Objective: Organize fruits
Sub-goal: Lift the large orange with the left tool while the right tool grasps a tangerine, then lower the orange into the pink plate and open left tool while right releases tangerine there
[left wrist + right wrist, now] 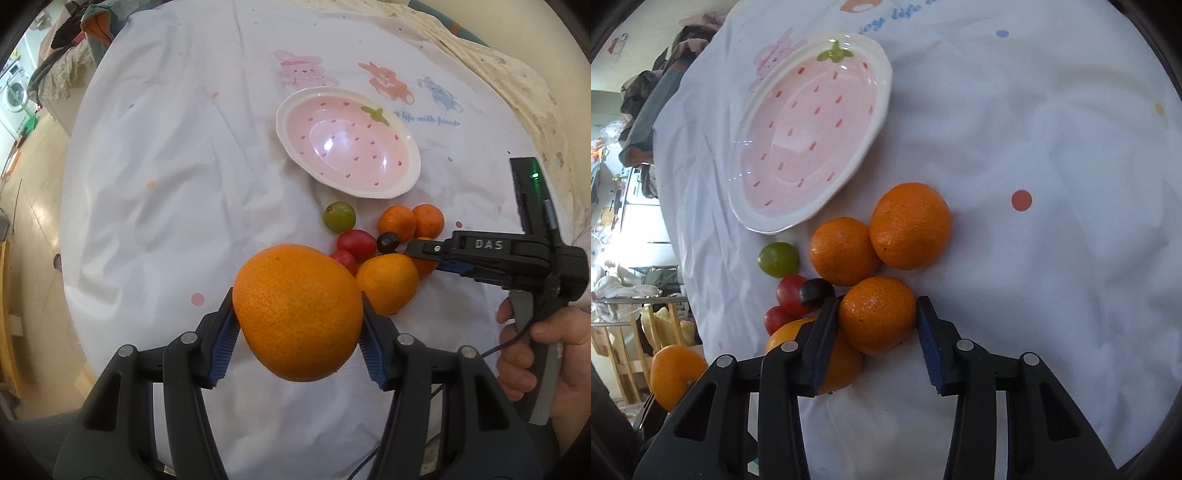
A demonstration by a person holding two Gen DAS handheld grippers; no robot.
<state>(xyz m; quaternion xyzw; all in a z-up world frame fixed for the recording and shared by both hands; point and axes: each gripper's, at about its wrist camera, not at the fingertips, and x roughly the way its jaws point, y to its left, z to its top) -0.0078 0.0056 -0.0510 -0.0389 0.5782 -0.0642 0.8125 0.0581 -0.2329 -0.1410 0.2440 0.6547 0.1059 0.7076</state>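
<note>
Now each gripper (298, 328) (877, 332) pinches an orange (299, 314) (877, 314).

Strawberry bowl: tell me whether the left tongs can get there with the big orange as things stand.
Probably yes. The left tongs grip the big orange, the strawberry bowl is empty, and only bare cloth lies left of the fruit pile.

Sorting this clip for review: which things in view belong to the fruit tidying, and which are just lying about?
Part of the job:
- large orange, clamped in the left gripper
- small orange between the right gripper pads
- loose oranges, red, green and dark fruits
- empty strawberry dish

Lying about:
- clothes heap
- washing machine
</note>
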